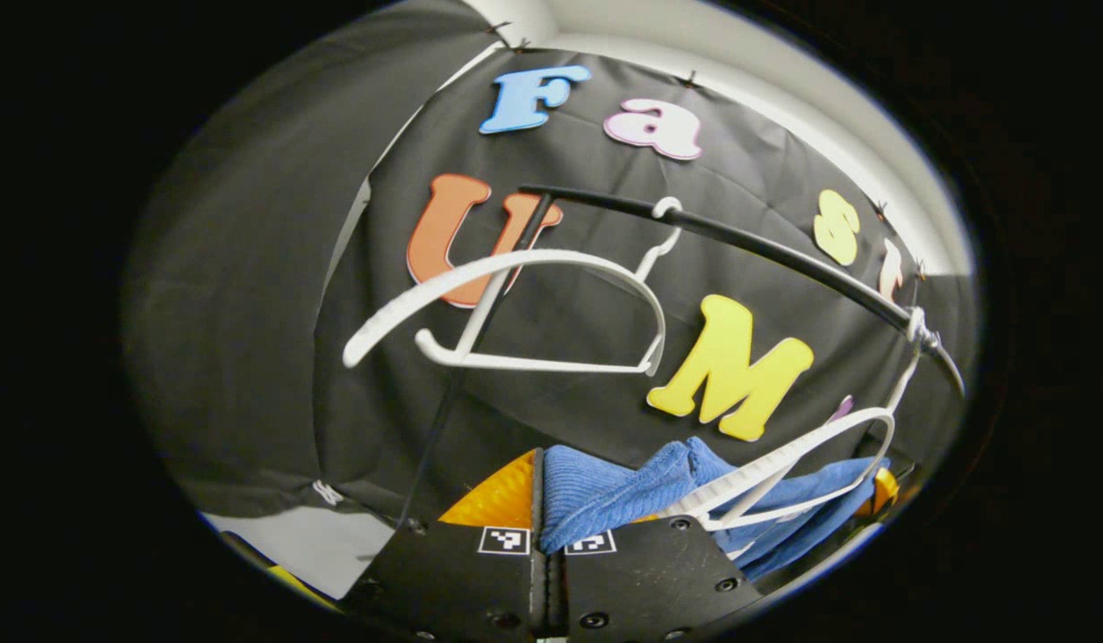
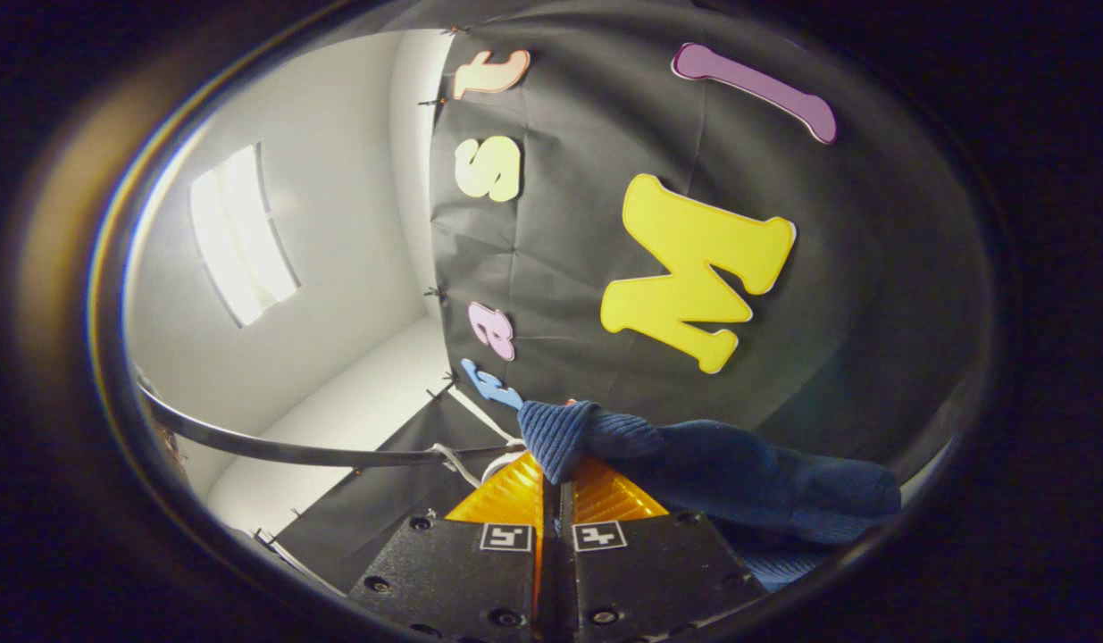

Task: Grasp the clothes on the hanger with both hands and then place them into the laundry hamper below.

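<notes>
A blue knitted garment (image 1: 622,496) lies over my left gripper (image 1: 538,500), whose fingers are shut on a fold of it. The cloth stretches right, draped through a white hanger (image 1: 810,464) hanging from the black rail (image 1: 765,246). A second, bare white hanger (image 1: 524,304) hangs farther left on that rail. In the right gripper view, the same blue garment (image 2: 694,460) bunches over my right gripper (image 2: 551,496), its fingers shut on the cloth's ribbed edge (image 2: 555,429). The laundry hamper is hidden from both views.
The black rail (image 2: 274,446) curves across the lower left of the right gripper view, with a white hanger hook (image 2: 457,460) on it. A thin black upright pole (image 1: 480,339) supports the rail. A white wall with a bright ceiling light (image 2: 238,237) stands left of the black cloth.
</notes>
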`<state>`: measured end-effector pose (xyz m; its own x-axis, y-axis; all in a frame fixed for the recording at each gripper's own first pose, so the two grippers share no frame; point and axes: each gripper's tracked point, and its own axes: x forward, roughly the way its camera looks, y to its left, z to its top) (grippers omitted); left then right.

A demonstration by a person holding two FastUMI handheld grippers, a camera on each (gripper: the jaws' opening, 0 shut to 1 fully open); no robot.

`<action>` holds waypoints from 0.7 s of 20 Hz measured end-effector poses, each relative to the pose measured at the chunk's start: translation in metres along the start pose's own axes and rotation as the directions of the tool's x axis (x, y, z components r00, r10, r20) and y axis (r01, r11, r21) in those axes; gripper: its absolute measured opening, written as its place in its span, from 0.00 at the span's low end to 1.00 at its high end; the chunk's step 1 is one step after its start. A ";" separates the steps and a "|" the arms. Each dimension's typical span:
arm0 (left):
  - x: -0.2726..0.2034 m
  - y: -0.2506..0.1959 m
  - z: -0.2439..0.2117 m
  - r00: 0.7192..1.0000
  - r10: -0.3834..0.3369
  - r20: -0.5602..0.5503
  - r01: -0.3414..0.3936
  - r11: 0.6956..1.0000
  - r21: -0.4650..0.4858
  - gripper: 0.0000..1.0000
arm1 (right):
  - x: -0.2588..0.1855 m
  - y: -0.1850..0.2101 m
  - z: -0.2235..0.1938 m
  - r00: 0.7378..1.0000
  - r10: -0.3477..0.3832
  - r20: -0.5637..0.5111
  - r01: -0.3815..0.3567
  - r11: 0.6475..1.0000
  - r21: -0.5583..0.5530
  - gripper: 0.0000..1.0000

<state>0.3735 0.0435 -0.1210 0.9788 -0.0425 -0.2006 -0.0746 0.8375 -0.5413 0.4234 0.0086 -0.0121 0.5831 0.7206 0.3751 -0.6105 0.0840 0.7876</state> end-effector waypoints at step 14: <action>-0.005 0.036 -0.092 0.989 0.025 -0.145 -0.051 0.982 -0.181 0.05 | -0.033 -0.088 -0.059 0.966 -0.251 -0.062 0.258 0.957 0.131 0.03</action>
<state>0.3481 0.0238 -0.2149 0.9386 -0.0999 -0.3302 -0.1581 0.7262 -0.6691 0.4259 0.0182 -0.1229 0.6835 0.7175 0.1341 -0.3637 0.1756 0.9148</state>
